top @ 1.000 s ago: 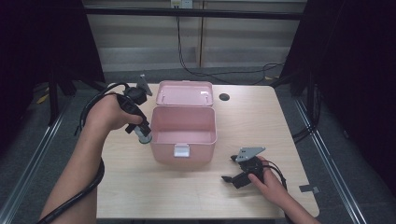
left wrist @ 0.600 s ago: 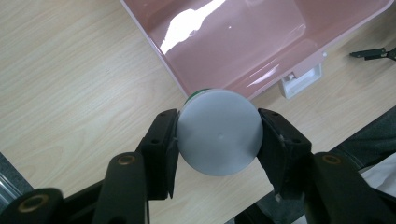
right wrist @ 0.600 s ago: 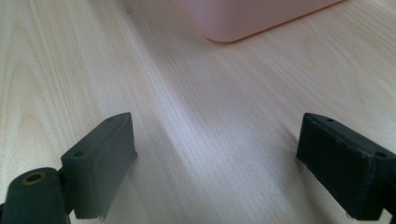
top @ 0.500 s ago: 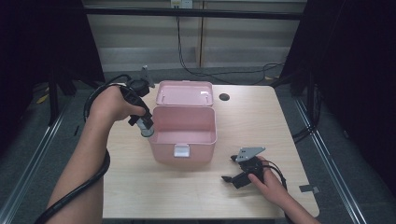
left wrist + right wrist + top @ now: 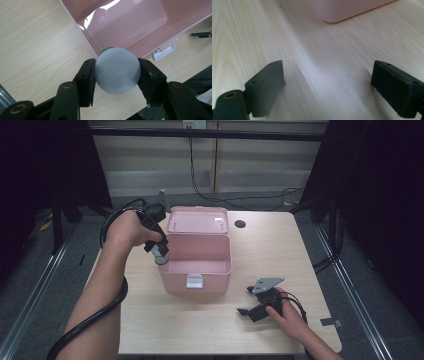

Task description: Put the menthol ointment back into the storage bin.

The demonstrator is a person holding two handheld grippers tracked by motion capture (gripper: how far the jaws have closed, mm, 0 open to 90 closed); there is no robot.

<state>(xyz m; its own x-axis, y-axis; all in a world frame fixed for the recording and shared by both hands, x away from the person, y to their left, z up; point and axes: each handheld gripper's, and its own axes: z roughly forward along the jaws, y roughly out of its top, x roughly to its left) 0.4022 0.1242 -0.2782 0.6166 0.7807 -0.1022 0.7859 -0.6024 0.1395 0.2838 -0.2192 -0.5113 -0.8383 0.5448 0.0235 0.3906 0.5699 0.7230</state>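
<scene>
Jar with a grey lid and a thin green band under it sits clamped between my left tongs, one jaw on each side of the lid, and it hangs right over the near-left rim of the pink box. Part of it is above the open cavity and part is above the table.

That split is the main risk, in my judgement. If I let go here, the jar could catch the wall, tip and fall outside. If I lower without shifting farther over the cavity, its base could knock the rim and shove the box. My grip is only on the round lid, so a bump could also twist it loose.

Beyond my left tongs the box interior looks bare, with plenty of room to set something down. Its lid stands open on the far side, and the white latch is on the front wall.

Well off to the right, my right tongs rest low on the table, jaws wide apart and holding nothing. Ahead of them is bare wood up to the box's corner.
</scene>
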